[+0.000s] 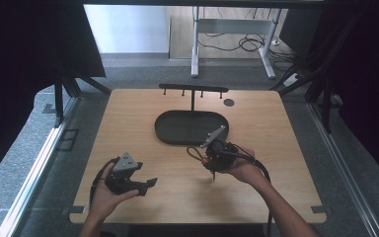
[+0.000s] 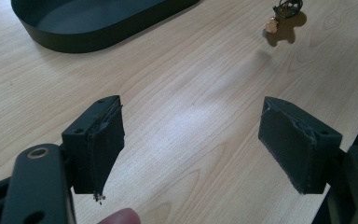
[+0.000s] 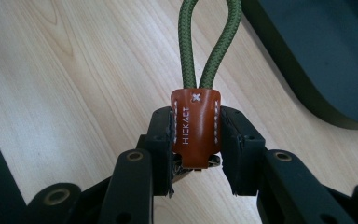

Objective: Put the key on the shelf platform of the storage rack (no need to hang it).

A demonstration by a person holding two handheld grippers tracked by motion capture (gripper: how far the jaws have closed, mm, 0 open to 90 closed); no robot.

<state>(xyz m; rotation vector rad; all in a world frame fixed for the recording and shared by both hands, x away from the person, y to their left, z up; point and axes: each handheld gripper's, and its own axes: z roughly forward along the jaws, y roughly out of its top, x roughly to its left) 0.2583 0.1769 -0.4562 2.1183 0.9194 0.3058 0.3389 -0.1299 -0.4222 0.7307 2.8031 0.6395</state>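
The right tool (image 3: pixel 196 140) pinches a keychain (image 3: pixel 196 128) by its leather tab above the surface (image 1: pixel 177 182), left tool (image 2: pixel 191 149) wide and empty; the slim tab could slip free.

A brown leather tab (image 3: pixel 196 128), clamped between the pads of the right gripper (image 3: pixel 196 140), carries the one legible marking on the table: a line of small pale capitals running lengthwise along its face, reading roughly "HICKAET", though individual letters are hard to make out. Above the lettering, a white stitched cross sits at the tab's upper end, where the green cord loop (image 3: pixel 208 42) enters it. White stitching runs down both of the tab's long edges.
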